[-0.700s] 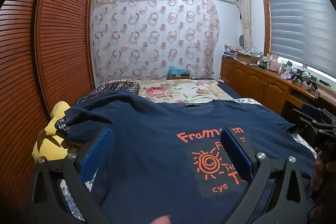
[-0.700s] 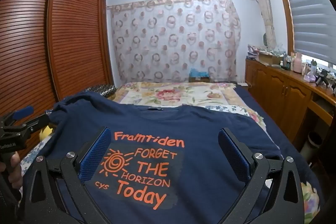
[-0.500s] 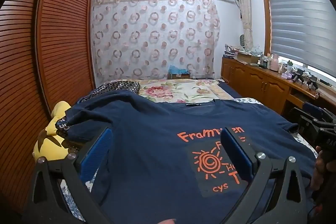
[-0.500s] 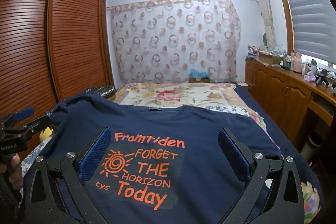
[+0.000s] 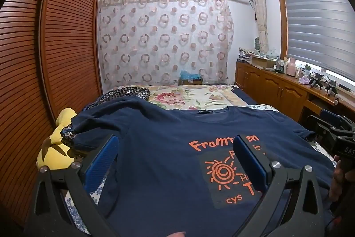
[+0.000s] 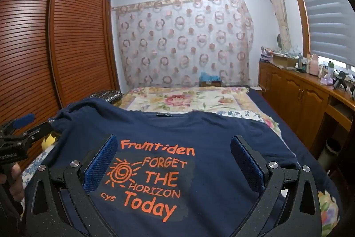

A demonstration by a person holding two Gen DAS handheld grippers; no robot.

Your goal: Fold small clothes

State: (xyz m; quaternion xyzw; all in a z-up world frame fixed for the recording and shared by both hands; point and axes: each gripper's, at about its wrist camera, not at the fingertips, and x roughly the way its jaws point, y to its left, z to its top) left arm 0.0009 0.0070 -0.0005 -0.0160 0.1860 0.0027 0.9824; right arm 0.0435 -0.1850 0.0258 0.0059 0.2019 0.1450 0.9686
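A navy T-shirt (image 5: pixel 168 148) with an orange "Framtiden" print lies spread face up on the bed, collar away from me; it also shows in the right wrist view (image 6: pixel 217 132). Its left sleeve is bunched and raised over a pillow. My left gripper (image 5: pixel 175 146) is open and empty, hovering above the shirt's left half. My right gripper (image 6: pixel 174 146) is open and empty above the print. Each gripper shows at the edge of the other's view, the left one (image 6: pixel 24 126) and the right one (image 5: pixel 330 126).
The bed has a floral cover (image 5: pixel 195 97) beyond the shirt. A yellow plush toy (image 5: pixel 55 143) and a dark patterned pillow (image 5: pixel 124 92) lie at the left. A wooden wardrobe (image 5: pixel 44 59) stands left, a cluttered wooden cabinet (image 5: pixel 277 86) right.
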